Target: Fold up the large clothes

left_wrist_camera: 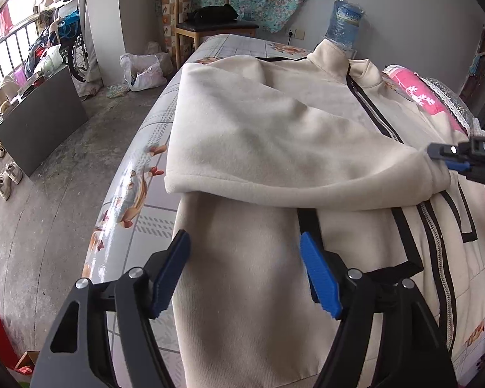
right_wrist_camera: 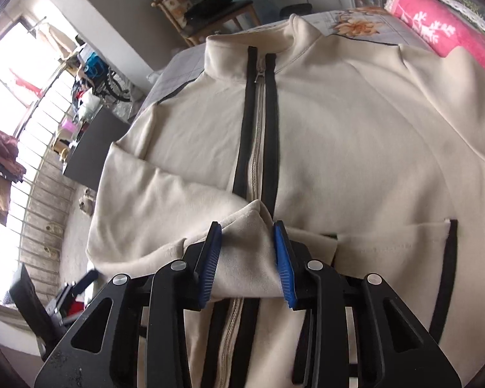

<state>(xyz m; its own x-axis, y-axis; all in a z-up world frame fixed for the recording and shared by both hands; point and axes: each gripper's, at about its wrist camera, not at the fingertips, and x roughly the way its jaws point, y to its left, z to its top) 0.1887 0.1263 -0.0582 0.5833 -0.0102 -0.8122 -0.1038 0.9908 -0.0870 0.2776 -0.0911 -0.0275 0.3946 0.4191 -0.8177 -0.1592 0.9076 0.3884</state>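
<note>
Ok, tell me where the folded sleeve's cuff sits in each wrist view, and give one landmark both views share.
Left wrist view: the cuff is at the right edge, middle height, at the tip of the right gripper, lying over the jacket's zipper.
Right wrist view: the cuff is at lower centre, between the right gripper's blue pads.
Shared landmark: the wooden chair beyond the bed, near the top of both views.

Both wrist views look steeply down, close – sharing the cream jacket
</note>
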